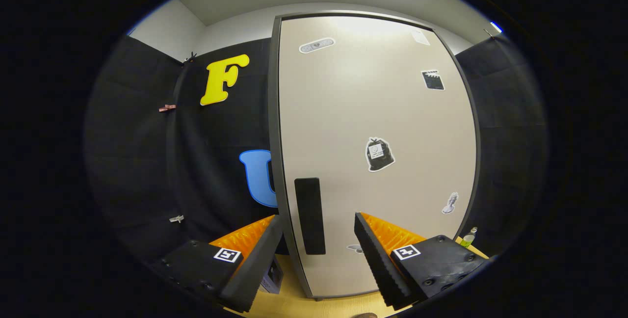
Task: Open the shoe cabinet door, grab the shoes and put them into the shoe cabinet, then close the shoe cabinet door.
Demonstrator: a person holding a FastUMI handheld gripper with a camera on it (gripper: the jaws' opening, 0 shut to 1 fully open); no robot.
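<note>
Beige shoe cabinet door [378, 112], stickered, stood shut at frame centre; tongs [319, 227] spread, flanking its dark handle [309, 216].

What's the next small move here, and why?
Probably ease forward and close on the door's edge by the black handle. The cabinet door looks shut, and the open gripper already straddles that edge without touching it.
</note>
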